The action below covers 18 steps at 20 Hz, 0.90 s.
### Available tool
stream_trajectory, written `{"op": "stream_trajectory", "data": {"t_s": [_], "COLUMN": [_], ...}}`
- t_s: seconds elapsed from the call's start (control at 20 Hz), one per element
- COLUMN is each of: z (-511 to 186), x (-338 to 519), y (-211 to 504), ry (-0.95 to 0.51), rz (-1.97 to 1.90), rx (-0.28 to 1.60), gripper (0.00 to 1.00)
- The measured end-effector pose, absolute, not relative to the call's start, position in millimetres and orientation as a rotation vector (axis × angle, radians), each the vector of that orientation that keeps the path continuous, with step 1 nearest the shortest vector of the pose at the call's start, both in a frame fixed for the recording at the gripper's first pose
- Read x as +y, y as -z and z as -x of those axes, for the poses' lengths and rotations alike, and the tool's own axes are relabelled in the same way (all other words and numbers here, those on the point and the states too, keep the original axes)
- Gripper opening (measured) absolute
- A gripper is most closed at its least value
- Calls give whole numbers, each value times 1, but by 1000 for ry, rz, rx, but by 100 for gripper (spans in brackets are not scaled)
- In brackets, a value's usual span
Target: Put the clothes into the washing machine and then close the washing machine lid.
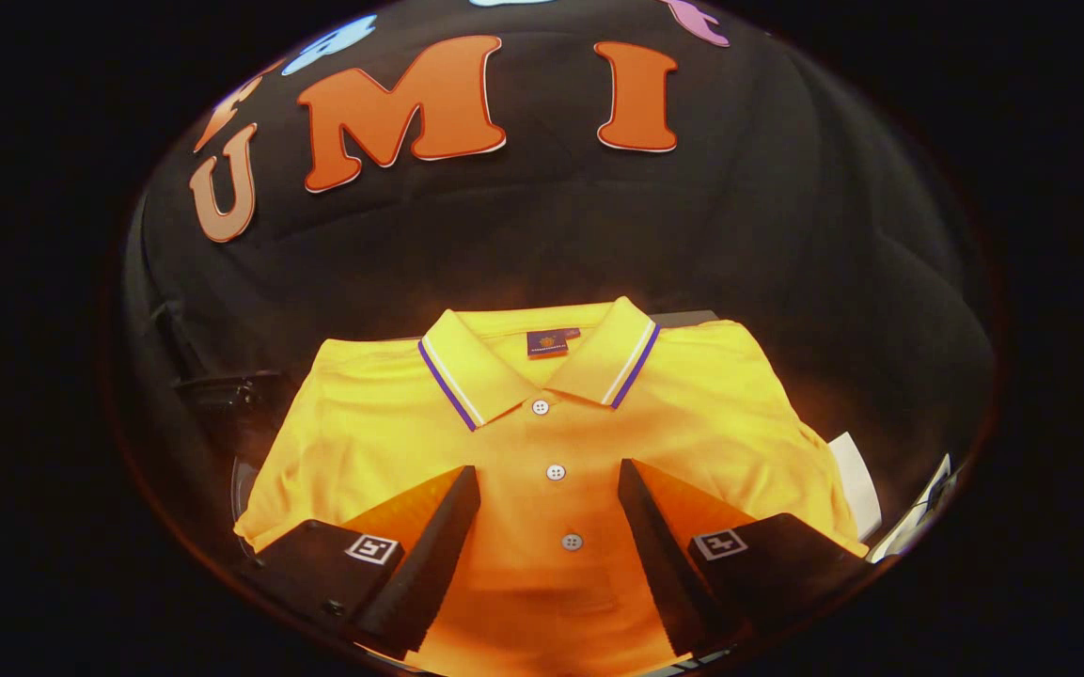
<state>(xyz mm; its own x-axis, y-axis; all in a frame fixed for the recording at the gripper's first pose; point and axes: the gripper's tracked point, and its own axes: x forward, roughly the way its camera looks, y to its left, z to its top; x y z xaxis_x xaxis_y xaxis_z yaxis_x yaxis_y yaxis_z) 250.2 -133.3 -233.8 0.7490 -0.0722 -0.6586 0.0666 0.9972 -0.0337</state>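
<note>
A yellow polo shirt [542, 442] lies folded flat, collar away from me, with a purple-and-white striped collar edge and three white buttons down its placket. My gripper [549, 480] hovers over the shirt's chest, open, its two fingers [443, 536] spread wide to either side of the button placket. Nothing is held between them. Whether the fingertips touch the fabric I cannot tell.
A dark clamp-like fixture [222, 390] sits just left of the shirt's shoulder. White sheets or cards [856, 484] lie at the shirt's right side. The black cloth wall [542, 244] rises right behind the collar.
</note>
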Motion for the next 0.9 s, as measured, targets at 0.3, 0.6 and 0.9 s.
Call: {"op": "stream_trajectory", "data": {"t_s": [0.3,0.6,0.9], "z": [-250,-248,-247], "x": [-132,-128,-125], "y": [234,234,232], "ry": [46,36,30], "rz": [30,31,36], "rx": [740,783,781], "gripper": [96,77,47]}}
